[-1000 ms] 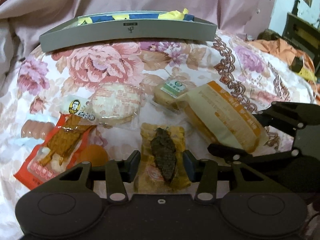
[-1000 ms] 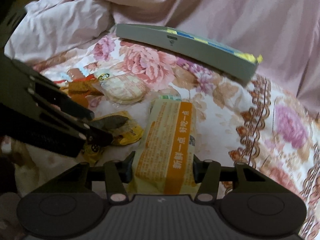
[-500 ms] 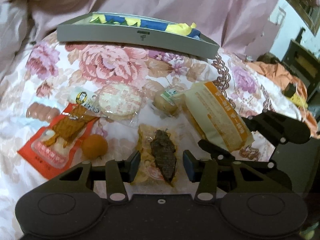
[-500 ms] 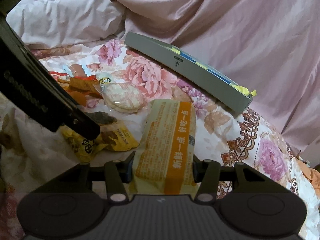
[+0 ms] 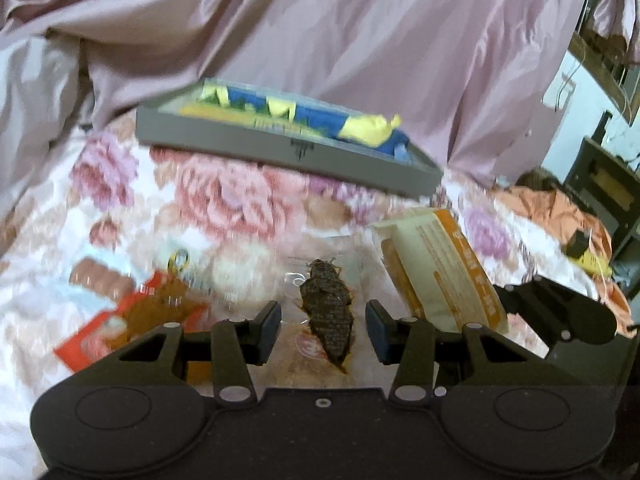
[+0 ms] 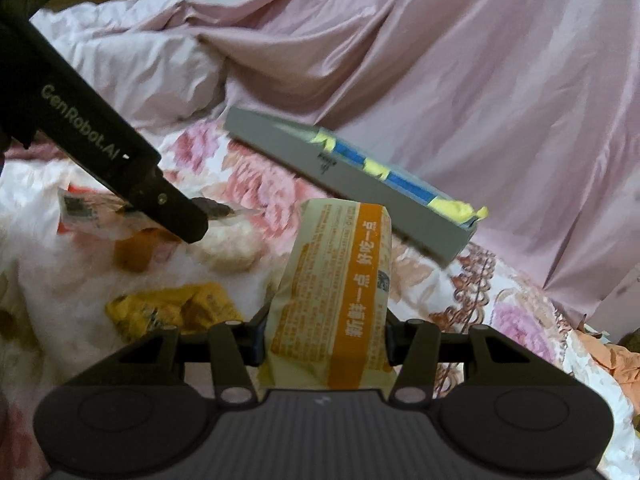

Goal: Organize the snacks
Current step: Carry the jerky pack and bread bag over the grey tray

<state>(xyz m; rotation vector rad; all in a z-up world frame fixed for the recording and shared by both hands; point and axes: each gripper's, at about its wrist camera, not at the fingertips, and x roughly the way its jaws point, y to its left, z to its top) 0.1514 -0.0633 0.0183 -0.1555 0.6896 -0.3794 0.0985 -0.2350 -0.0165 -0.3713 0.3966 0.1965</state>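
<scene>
Two hand-held tools work over a bed covered in a floral quilted bedspread (image 5: 240, 200), with pink satin sheets heaped behind.

In the left wrist view, the left tool (image 5: 323, 326) has its two pads partly closed, a clear pouch holding a dark, rough-textured dried snack (image 5: 328, 312) between them at lower centre. The film is hard to see, so whether the pads press its edges cannot be told for sure; from the right wrist view the pouch seems carried above the bedspread. It looks light, crinkly and slippery, with a brittle piece inside, so the sealed edges are judged the safer place to hold.

In the right wrist view, the right tool (image 6: 326, 344) is clamped on the near end of a cream and orange bread packet (image 6: 340, 288), which rises up the centre of the frame. The packet looks puffy, soft and light; a hard squeeze would probably crush the loaf, and the smooth wrapper could slide.

A shallow grey tray (image 5: 280, 148) lies in the upper middle, at the far edge of the bedspread, already holding a blue and yellow bag (image 5: 340, 120). It is judged to be the likely destination.

Loose on the bed at lower left are a red flat pouch (image 5: 116, 332) and a crumpled yellow wrapper (image 6: 176, 312).
</scene>
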